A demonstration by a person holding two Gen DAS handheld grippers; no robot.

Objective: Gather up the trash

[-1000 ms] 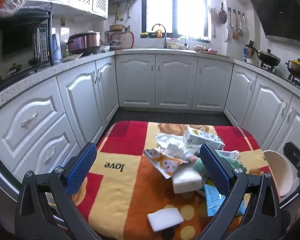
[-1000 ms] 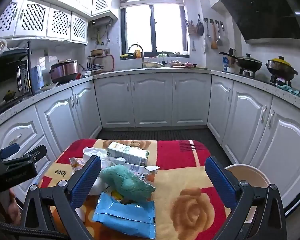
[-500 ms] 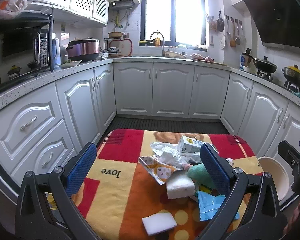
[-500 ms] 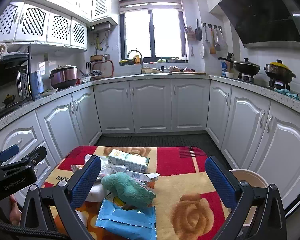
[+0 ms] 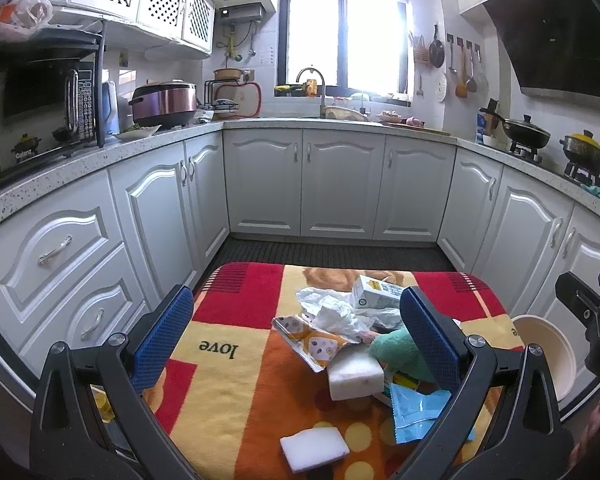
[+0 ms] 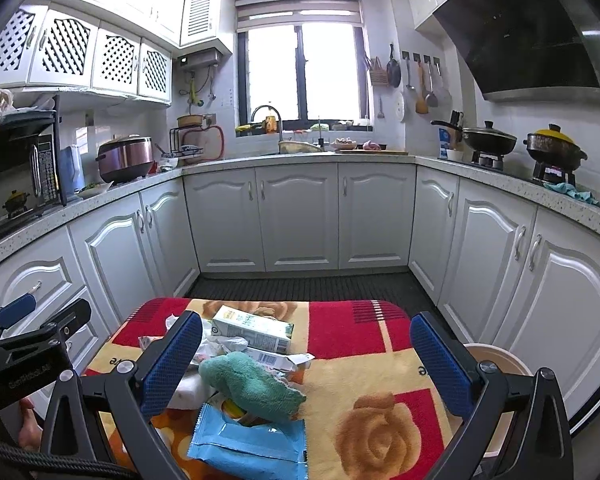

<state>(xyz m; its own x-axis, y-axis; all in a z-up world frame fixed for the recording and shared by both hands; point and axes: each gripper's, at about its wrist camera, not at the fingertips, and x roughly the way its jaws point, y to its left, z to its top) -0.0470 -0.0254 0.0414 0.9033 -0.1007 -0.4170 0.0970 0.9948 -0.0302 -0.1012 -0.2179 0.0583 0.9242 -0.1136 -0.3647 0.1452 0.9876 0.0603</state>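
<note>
A heap of trash lies on a red, yellow and orange blanket. In it are a white carton, crumpled white plastic, a patterned wrapper, a green cloth, a blue packet and two white sponges. My left gripper hangs open above the heap's left part. Over the blanket's middle my right gripper is open, with nothing between its fingers.
A cream bin stands on the floor at the blanket's right edge. White kitchen cabinets ring the dark floor. Counters hold a microwave, a rice cooker and pots.
Both grippers have risen and drawn back a little, so the trash heap sits lower and smaller in both views. Nothing was picked up.
</note>
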